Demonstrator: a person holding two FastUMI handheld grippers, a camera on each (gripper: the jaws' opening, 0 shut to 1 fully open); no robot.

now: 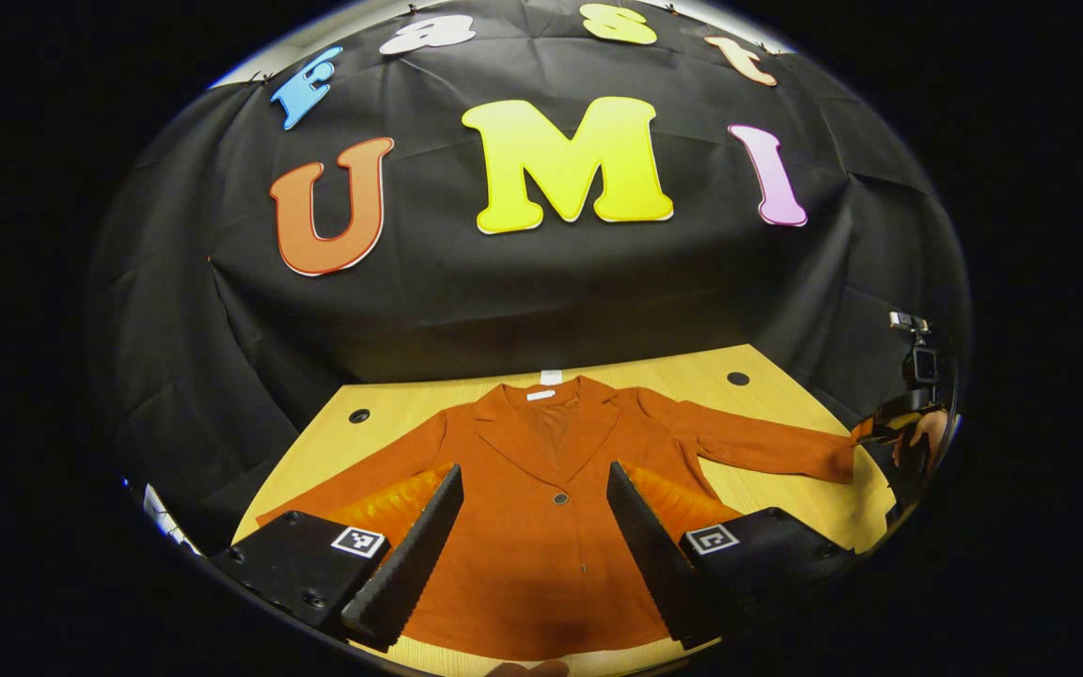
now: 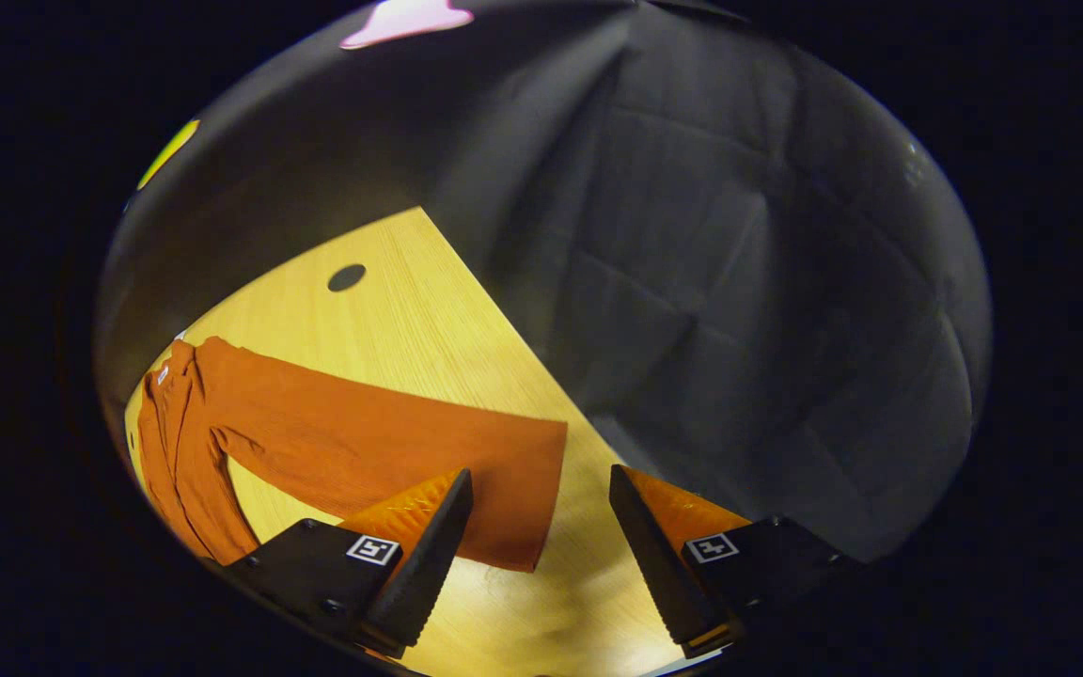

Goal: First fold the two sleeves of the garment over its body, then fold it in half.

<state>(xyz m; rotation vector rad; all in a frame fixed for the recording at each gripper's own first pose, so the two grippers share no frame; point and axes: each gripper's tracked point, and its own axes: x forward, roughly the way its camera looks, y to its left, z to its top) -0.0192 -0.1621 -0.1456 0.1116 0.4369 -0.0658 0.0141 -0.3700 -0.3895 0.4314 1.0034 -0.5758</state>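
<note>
A rust-orange jacket point(image 1: 541, 536) lies flat on the wooden table point(image 1: 391, 409), collar toward the booth wall, both sleeves spread out to the sides. My left gripper point(image 1: 534, 508) hovers open above the jacket's body, its fingers either side of the front button. In the right gripper view, the jacket's sleeve point(image 2: 382, 442) stretches across the table, its cuff end reaching between my fingers. My right gripper point(image 2: 541, 512) is open just over that cuff, nothing held. Far off in the left gripper view, the right gripper point(image 1: 889, 428) and a hand sit by the sleeve's cuff at the table's right edge.
The table has round dark holes near its back corners point(image 1: 359, 415) point(image 1: 738, 378) point(image 2: 346, 277). Black cloth walls close in behind and to the right of the table. The table's right edge point(image 2: 541, 376) runs close beside the cuff.
</note>
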